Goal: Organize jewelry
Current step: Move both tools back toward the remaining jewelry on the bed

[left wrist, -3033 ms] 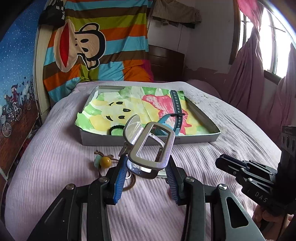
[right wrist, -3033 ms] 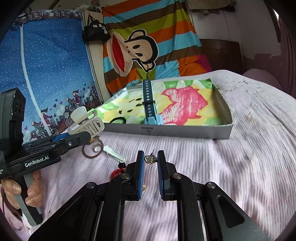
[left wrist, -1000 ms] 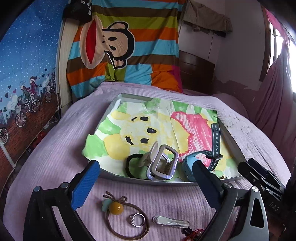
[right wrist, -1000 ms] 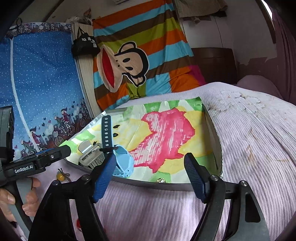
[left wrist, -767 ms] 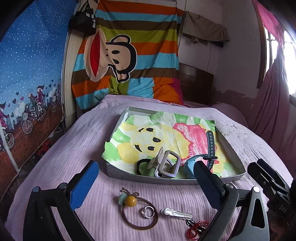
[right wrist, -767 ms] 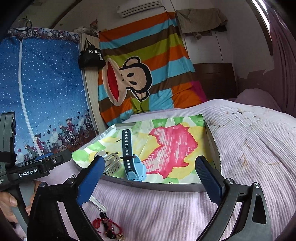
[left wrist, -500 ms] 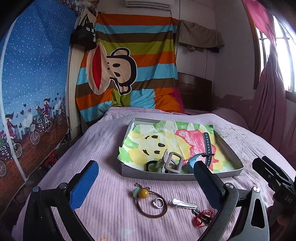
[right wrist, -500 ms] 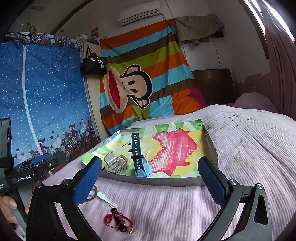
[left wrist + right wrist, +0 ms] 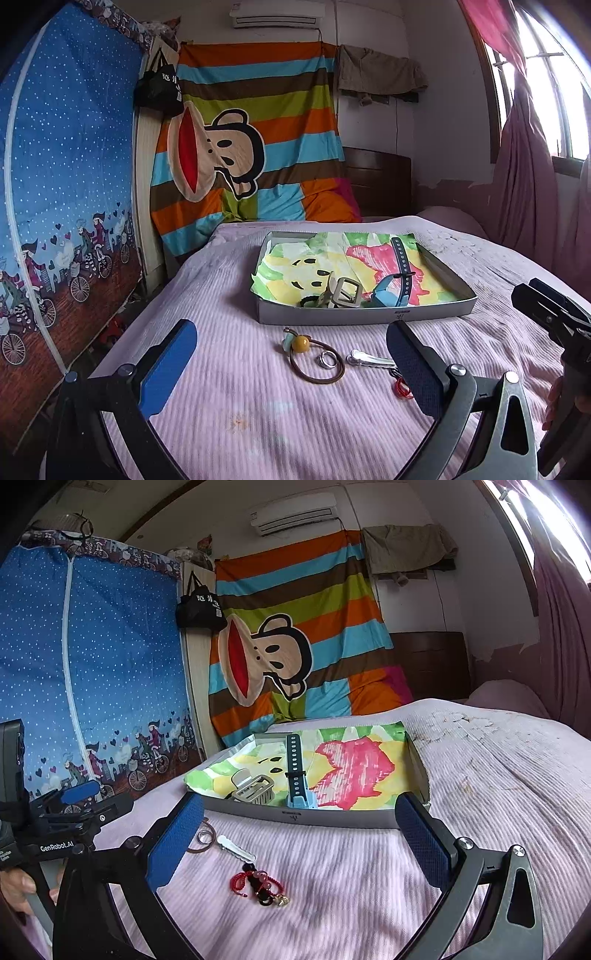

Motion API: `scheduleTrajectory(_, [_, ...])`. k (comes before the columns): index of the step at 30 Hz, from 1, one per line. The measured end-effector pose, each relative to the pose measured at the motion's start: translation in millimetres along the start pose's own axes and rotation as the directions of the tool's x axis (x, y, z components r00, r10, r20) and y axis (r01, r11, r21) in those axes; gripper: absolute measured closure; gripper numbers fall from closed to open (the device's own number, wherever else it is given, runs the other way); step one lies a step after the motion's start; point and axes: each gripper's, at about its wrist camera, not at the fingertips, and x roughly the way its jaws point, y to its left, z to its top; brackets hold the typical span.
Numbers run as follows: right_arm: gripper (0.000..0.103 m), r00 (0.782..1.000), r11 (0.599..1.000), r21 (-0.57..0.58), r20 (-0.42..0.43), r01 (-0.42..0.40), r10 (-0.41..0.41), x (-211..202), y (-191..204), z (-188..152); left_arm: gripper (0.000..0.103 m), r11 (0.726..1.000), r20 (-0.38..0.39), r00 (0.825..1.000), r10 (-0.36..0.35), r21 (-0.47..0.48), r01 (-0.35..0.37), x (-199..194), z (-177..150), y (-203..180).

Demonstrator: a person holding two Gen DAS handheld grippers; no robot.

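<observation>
Jaws gape empty on both grippers; only the right view shows the red bracelet whole.

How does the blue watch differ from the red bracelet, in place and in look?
The blue watch lies inside the tray; the red bracelet lies on the pink bedspread before it. The watch has a long, flat strap stretched out; the bracelet is a thin cord, bunched, with beads. Neither is held.
</observation>
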Motion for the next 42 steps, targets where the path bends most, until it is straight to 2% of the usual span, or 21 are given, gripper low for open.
scheduleTrajectory(10, [0.001,0.996,0.999,-0.036,-0.093,-0.008,0.005,11,1,-15,0.0,0.999,-0.104,0.994,-0.029,-0.035,0.025,10,-13,12])
scheduleTrajectory(16, [0.001,0.986,0.998,-0.05,-0.166,-0.025,0.016,25,3,-26,0.0,0.996,-0.188,0.98,-0.073,-0.066,0.062,23,-19,18])
scheduleTrajectory(21, [0.003,0.977,0.998,-0.045,-0.209,-0.046,0.036,35,4,-34,0.0,0.992,-0.226,0.968,-0.11,-0.089,0.092,31,-28,22])
scheduleTrajectory(25, [0.019,0.966,0.996,-0.056,-0.252,-0.072,0.056,42,9,-41,0.006,0.989,-0.235,0.962,-0.138,-0.092,0.119,33,-32,22])
scheduleTrajectory(30, [0.031,0.951,0.993,-0.071,-0.301,-0.094,0.068,51,14,-49,0.014,0.984,-0.254,0.952,-0.17,-0.093,0.151,37,-35,19])
scheduleTrajectory(34, [0.045,0.942,0.993,-0.061,-0.327,-0.103,0.078,56,14,-55,0.025,0.981,-0.289,0.939,-0.189,-0.098,0.167,45,-36,17])
scheduleTrajectory(37, [0.052,0.935,0.994,-0.051,-0.346,-0.102,0.078,61,13,-58,0.034,0.984,-0.32,0.931,-0.174,-0.103,0.148,52,-35,17])
scheduleTrajectory(42, [0.065,0.924,0.994,-0.053,-0.376,-0.094,0.067,68,13,-62,0.041,0.984,-0.337,0.927,-0.165,-0.12,0.131,64,-31,14])
